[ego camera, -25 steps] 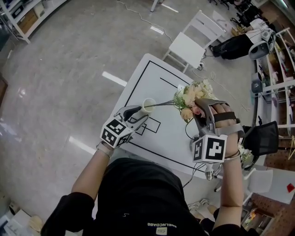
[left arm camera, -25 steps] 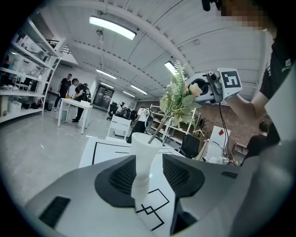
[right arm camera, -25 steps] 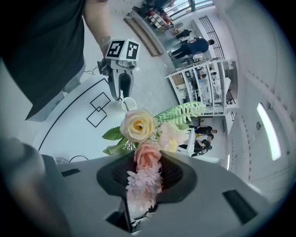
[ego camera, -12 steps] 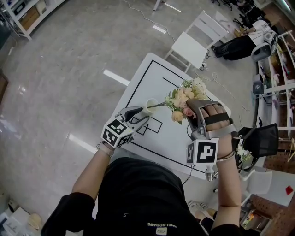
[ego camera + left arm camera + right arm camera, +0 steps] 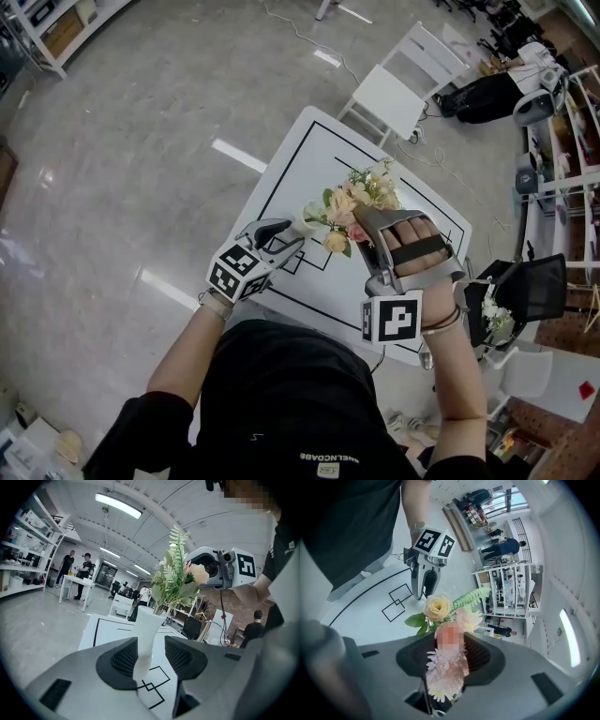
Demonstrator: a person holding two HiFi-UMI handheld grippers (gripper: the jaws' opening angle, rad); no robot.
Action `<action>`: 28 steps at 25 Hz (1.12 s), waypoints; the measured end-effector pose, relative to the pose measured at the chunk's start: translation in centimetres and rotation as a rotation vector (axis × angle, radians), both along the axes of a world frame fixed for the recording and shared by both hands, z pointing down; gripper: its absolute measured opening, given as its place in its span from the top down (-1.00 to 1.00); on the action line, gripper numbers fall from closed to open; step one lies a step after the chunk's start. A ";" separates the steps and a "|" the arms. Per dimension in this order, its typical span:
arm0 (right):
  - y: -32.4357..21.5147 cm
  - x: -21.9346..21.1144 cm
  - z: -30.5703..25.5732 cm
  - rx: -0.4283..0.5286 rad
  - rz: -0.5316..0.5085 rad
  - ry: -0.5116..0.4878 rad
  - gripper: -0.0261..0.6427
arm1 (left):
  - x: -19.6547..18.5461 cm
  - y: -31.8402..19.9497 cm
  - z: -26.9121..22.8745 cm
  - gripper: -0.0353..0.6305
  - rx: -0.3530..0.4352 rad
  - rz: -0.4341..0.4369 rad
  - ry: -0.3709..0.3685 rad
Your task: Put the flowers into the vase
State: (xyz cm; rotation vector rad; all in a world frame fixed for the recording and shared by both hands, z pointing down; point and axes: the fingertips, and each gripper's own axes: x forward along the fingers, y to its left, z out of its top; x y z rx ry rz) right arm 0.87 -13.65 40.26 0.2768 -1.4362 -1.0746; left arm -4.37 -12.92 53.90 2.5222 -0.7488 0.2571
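Flowers (image 5: 349,200) slid further into vase (image 5: 305,222) by table (image 5: 314,155) edge, left hand-held gripper (image 5: 287,236) clamping it, right hand-held gripper (image 5: 363,221) opening round them

**Flower stems in the vase's mouth**

The slim, smooth white vase (image 5: 146,629) has a flared mouth and a narrow waist. It is clamped at the waist between the jaws of the left gripper (image 5: 150,656). The artificial bunch of cream and pink flowers with green fern leaves (image 5: 354,199) has its stems in that mouth and leans aside. Its blossoms fill the gap between the jaws of the right gripper (image 5: 447,654), which have just been opening.
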 end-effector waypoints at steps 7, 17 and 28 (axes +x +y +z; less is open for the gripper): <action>1.2 -2.6 1.6 -0.005 -0.024 -0.050 0.29 | -1.6 1.9 1.4 0.41 -0.025 -0.024 -0.005; 2.9 -4.9 2.1 -0.079 -0.063 -0.127 0.03 | -3.3 4.1 1.8 0.41 -0.058 -0.093 -0.004; 5.5 -7.5 2.6 -0.183 -0.095 -0.229 -0.10 | -4.2 5.1 1.2 0.41 -0.055 -0.124 -0.006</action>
